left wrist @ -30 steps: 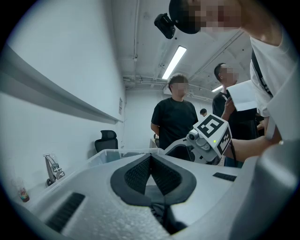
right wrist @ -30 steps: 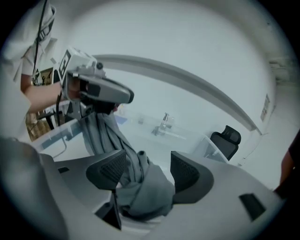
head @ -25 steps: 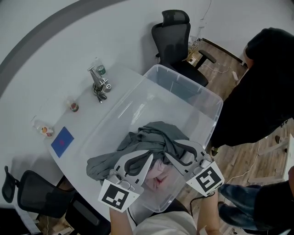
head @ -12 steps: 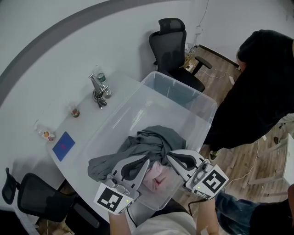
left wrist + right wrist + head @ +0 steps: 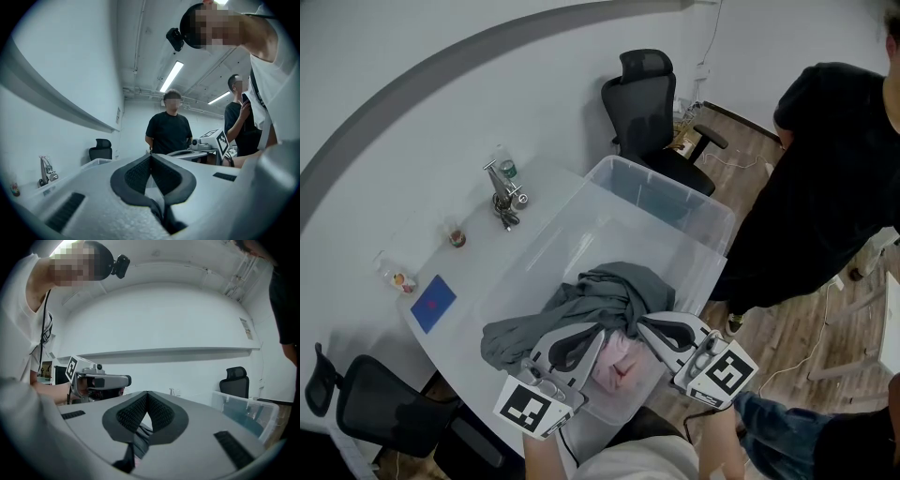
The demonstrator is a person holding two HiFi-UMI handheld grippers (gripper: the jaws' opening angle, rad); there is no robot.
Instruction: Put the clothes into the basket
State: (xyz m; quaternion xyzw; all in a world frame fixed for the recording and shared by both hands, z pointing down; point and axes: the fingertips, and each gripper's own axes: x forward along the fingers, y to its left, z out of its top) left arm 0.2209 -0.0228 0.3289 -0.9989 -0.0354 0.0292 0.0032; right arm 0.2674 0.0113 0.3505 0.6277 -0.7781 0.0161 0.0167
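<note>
The gray cloth is heaped at the near end of the clear basket. One fold spills over the basket's left rim toward the near edge of the table, and a pink cloth lies beneath. The left gripper and right gripper, side by side, each pinch the gray cloth tight.

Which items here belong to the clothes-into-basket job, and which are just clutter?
Job:
- grey garment, clamped by left hand-held gripper and right hand-held gripper
- pink garment
- clear basket

Lying about:
- metal tap, blue card and small cups on the table
- office chair
- bystander
</note>
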